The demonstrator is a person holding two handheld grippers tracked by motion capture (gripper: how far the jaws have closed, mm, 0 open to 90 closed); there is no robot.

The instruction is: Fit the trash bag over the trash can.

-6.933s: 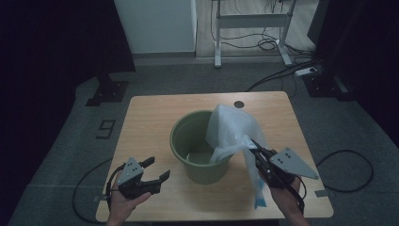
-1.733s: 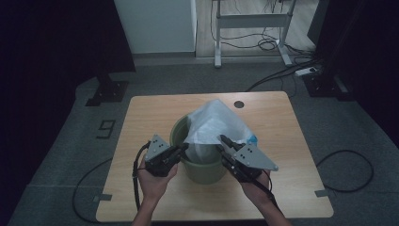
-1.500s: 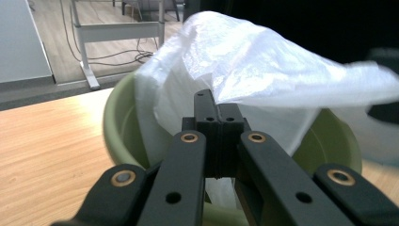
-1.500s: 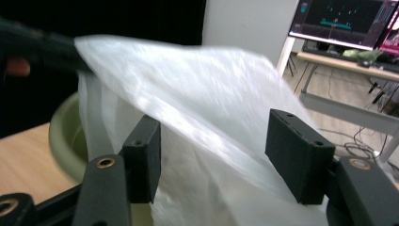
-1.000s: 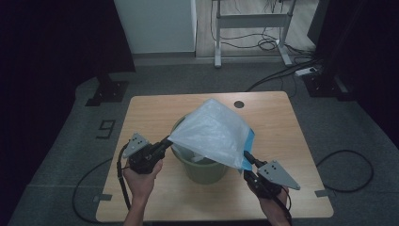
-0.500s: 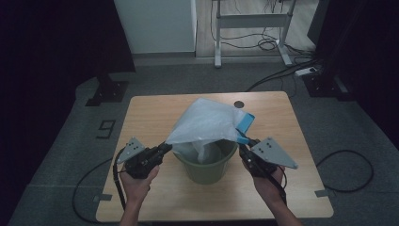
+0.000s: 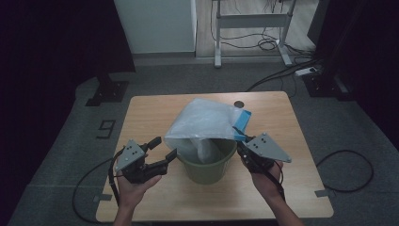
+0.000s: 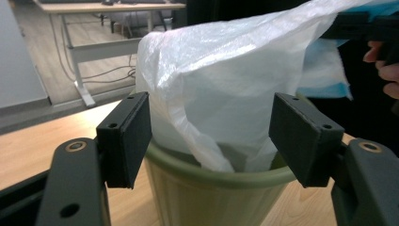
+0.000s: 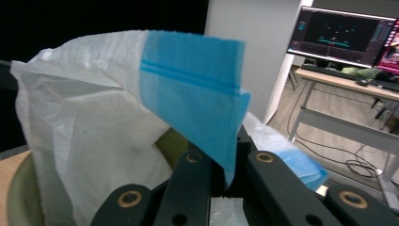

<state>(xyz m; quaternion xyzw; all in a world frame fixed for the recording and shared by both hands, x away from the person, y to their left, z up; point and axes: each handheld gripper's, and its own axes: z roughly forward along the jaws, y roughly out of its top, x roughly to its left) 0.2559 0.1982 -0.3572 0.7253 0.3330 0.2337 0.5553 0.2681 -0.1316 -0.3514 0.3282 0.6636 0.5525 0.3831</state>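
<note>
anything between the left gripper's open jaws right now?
Nothing gripped. In the left gripper view, the white bag and green bin rim sit beyond the left gripper.

Dim room: grey floor [image 7: 66, 117], wooden table [image 7: 155, 113], white wall panel [image 7: 155, 26], cables [image 7: 263, 44] trailing.

Bag [image 7: 207, 123] over bin [image 7: 208, 165] mouth

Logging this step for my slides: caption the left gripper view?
Open left tongs face the white bag draped into the green bin.
</note>
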